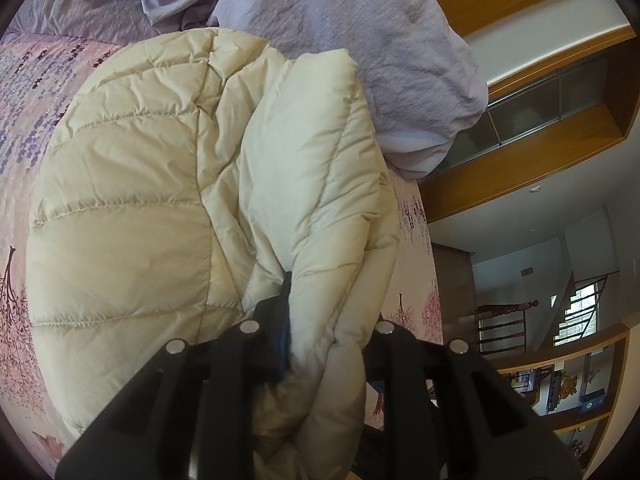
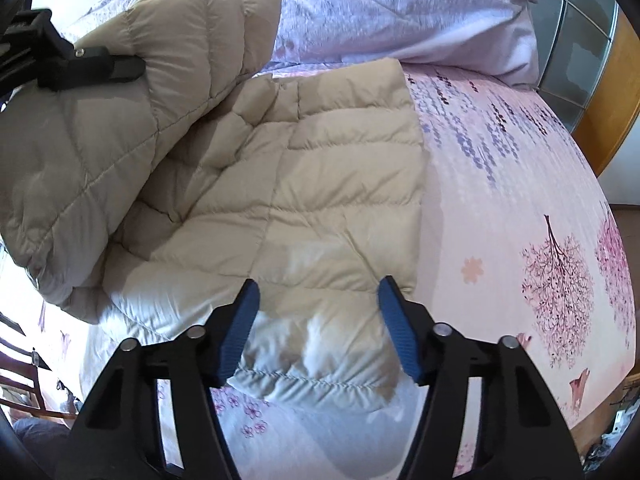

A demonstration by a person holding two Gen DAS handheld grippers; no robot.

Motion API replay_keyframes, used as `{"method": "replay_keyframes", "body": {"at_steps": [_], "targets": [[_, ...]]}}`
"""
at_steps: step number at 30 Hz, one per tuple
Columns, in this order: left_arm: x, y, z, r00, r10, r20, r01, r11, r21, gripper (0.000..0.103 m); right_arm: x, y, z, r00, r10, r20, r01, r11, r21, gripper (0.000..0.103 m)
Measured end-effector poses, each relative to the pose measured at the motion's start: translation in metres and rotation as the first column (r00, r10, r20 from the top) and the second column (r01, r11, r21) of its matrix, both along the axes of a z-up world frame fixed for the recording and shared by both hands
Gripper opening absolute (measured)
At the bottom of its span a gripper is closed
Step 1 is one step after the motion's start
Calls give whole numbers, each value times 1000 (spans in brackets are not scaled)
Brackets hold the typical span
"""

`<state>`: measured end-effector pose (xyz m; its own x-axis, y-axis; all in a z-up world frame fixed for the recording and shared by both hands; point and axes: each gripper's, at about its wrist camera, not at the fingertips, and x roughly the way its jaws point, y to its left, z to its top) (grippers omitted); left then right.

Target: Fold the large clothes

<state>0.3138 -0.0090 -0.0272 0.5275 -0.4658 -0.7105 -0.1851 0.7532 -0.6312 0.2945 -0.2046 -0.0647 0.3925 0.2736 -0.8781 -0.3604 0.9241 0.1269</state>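
Note:
A cream quilted puffer jacket lies on the bed. In the left wrist view the jacket fills the middle. My left gripper is shut on a thick fold of the jacket and holds that side lifted over the body. It also shows in the right wrist view at the upper left, gripping the raised part. My right gripper is open, its blue pads either side of the jacket's near hem, just above it.
The bed has a pink floral sheet. A lilac pillow or duvet lies at the far end past the jacket. A wooden headboard frame and a stair railing stand beyond the bed edge.

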Motion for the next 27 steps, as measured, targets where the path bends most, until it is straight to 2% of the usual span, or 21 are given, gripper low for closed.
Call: {"method": "replay_keyframes", "body": {"at_steps": [11, 16, 22, 27], "targets": [[10, -40, 13, 998, -63, 26, 64, 998, -21, 21, 9, -3, -14, 1000, -14, -23, 15, 1000, 19, 59], [17, -60, 9, 995, -97, 9, 97, 995, -12, 24, 10, -9, -13, 1000, -20, -22, 21, 999, 25, 59], [20, -70, 8, 993, -119, -9, 119, 992, 31, 33, 13, -19, -9, 999, -47, -23, 47, 998, 31, 60], [18, -69, 17, 992, -130, 0, 129, 988, 85, 44, 19, -26, -5, 997, -78, -9, 78, 997, 27, 60]]}}
